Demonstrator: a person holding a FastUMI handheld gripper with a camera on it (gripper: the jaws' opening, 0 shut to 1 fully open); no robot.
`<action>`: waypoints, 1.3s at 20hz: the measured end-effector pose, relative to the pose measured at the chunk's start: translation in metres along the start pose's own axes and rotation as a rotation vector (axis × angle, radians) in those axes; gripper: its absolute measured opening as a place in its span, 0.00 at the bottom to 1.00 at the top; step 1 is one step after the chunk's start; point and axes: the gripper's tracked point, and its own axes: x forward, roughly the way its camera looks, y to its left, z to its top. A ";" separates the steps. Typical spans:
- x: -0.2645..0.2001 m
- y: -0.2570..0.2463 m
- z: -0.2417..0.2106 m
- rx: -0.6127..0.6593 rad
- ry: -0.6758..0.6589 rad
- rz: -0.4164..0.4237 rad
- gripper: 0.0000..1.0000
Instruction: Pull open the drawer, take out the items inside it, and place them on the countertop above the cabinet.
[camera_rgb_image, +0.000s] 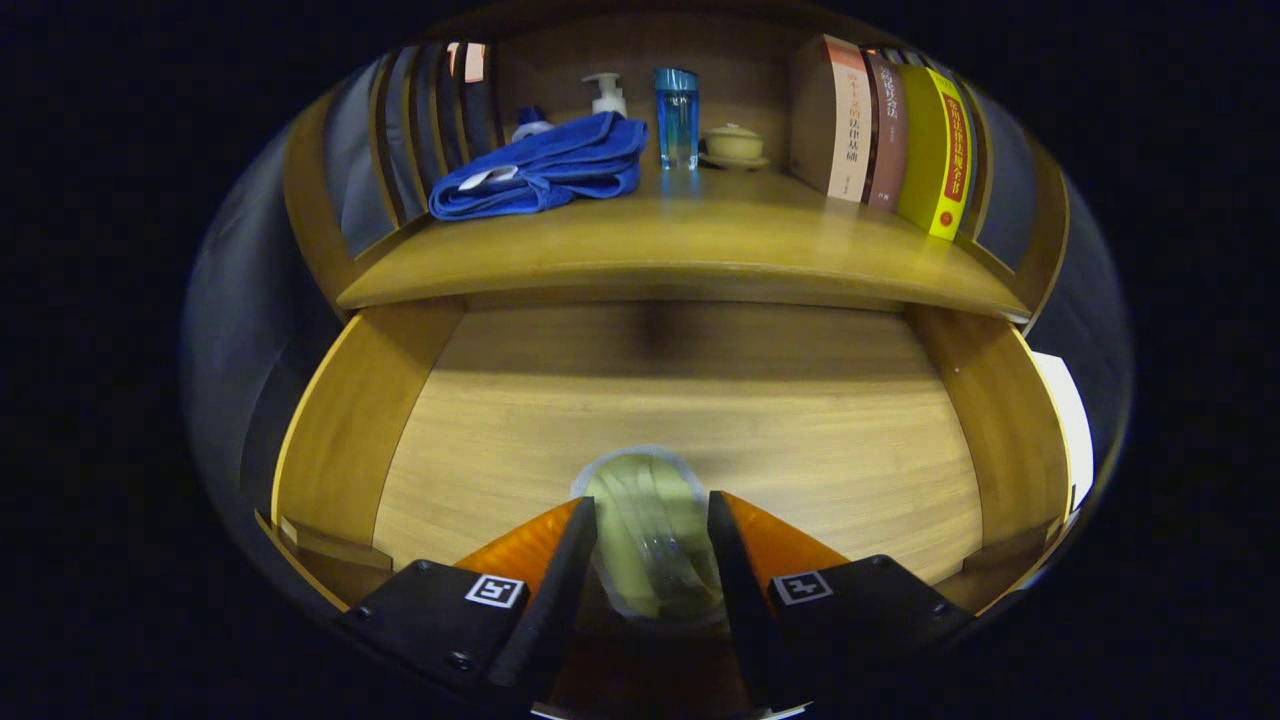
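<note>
My jaws (652, 530) are clenched on a clear plastic-wrapped packet (650, 530) with greenish-yellow contents, one finger pressing each side of it. The packet's long axis runs straight ahead, in line with my fingers: its rounded far end pokes out past my fingertips toward the back of the drawer (690, 410), and its near end sits back between my fingers. I cannot tell whether it touches the drawer floor or hangs just above it.

The drawer is pulled open below me, its pale wooden floor bare around the packet, with its side walls to either side.

Beyond the drawer, the counter (690, 250) above the cabinet carries a folded blue towel (545, 170) on the left, a pump bottle (607, 95) behind it, a blue transparent tumbler (677, 118) near the middle, a small lidded cup on a saucer (733, 145) just beside the tumbler, and a row of upright books (900, 140) on the right.
</note>
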 end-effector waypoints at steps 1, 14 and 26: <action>0.001 -0.001 -0.003 -0.002 0.014 0.000 0.66; -0.042 -0.006 0.039 0.066 -0.062 -0.005 0.27; -0.104 -0.015 0.126 0.007 -0.172 -0.024 0.27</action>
